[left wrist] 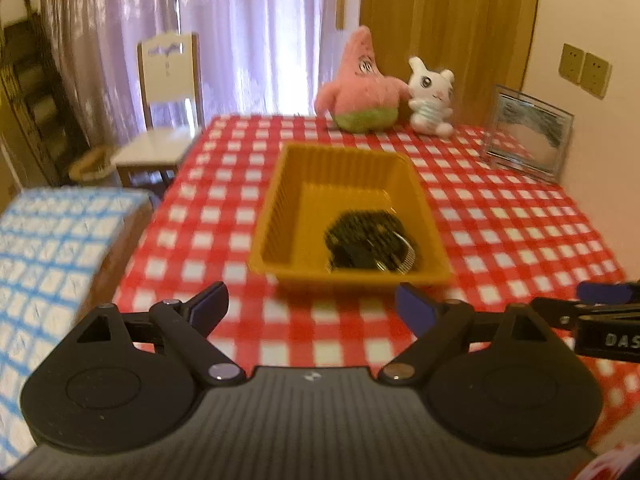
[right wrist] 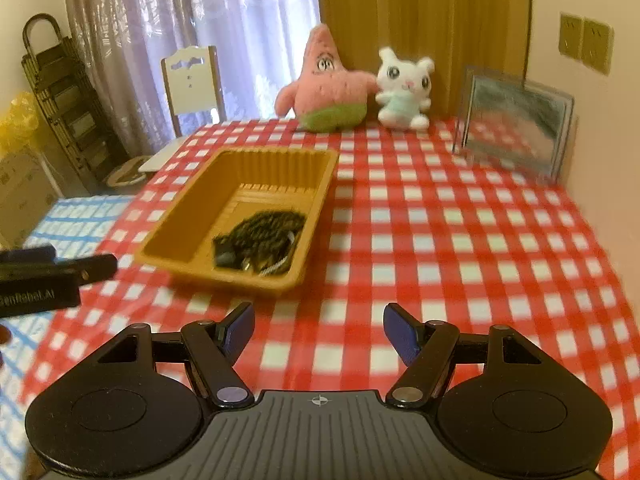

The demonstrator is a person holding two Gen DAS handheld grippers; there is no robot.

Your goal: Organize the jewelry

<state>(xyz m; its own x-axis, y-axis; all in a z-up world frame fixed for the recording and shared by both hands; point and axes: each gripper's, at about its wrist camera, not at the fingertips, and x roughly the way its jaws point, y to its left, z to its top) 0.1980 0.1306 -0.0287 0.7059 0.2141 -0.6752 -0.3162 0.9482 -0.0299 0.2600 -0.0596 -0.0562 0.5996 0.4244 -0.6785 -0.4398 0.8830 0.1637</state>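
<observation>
Left gripper [left wrist: 312, 308] spread and empty, right gripper [right wrist: 319, 330] likewise, tray [left wrist: 280, 216] ahead of both, jewelry [left wrist: 370, 242] (dark, blurred) inside

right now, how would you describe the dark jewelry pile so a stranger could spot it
Find the red-and-white checked table, then the orange tray in its middle. The dark jewelry pile lies in the tray's near corner: a black tangle with a silvery ring at its edge, the only thing inside the tray, well away from the plush toys behind it.
</observation>
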